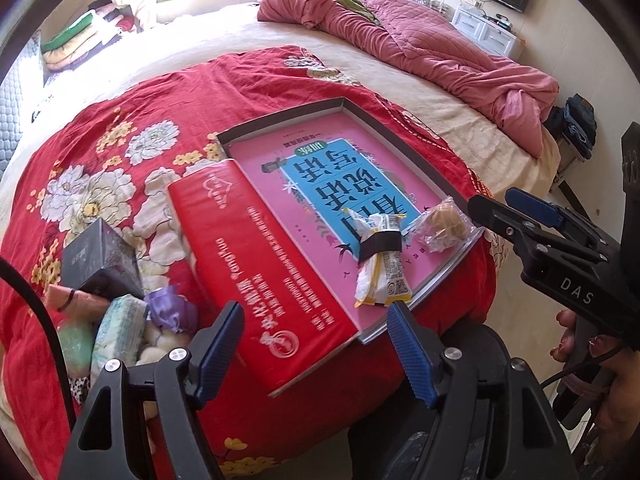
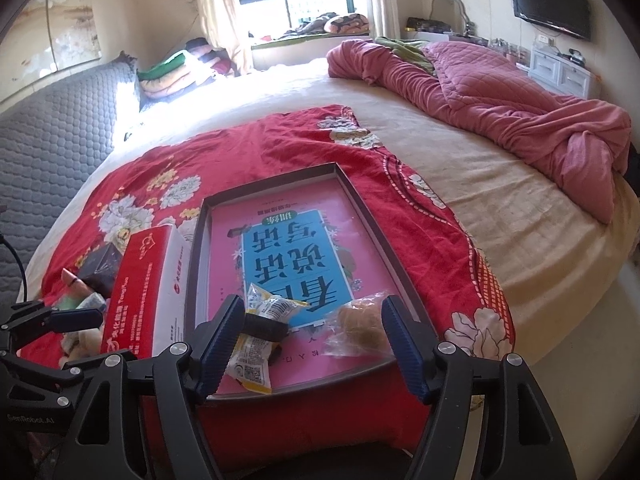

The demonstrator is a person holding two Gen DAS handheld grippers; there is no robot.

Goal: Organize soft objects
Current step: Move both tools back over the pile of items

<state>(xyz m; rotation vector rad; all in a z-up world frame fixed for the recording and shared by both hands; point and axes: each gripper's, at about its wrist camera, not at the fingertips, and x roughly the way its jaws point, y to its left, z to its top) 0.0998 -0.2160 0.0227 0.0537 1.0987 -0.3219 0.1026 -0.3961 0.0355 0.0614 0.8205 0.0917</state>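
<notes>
A shallow grey tray (image 1: 280, 118) (image 2: 272, 180) with a pink and blue printed sheet lies on the red floral cover. At its near end lie a yellow-white snack packet (image 1: 380, 268) (image 2: 256, 364) with a black band and a clear bag holding a brown bun (image 1: 442, 224) (image 2: 360, 326). My left gripper (image 1: 314, 312) hangs open over the near edge of a red box (image 1: 260, 260) and the tray. In its own view my right gripper (image 2: 312, 308) is open, with the packet and bun bag showing between its fingers, untouched. Soft packs are piled at the left (image 1: 120, 328).
The pile holds a tissue pack, a purple wrapper (image 1: 168, 304), cotton balls (image 1: 164, 344) and a black box (image 1: 100, 264). A pink quilt (image 2: 500, 100) is bunched at the bed's far right. The right gripper (image 1: 496, 204) reaches in from the right, a hand on its handle.
</notes>
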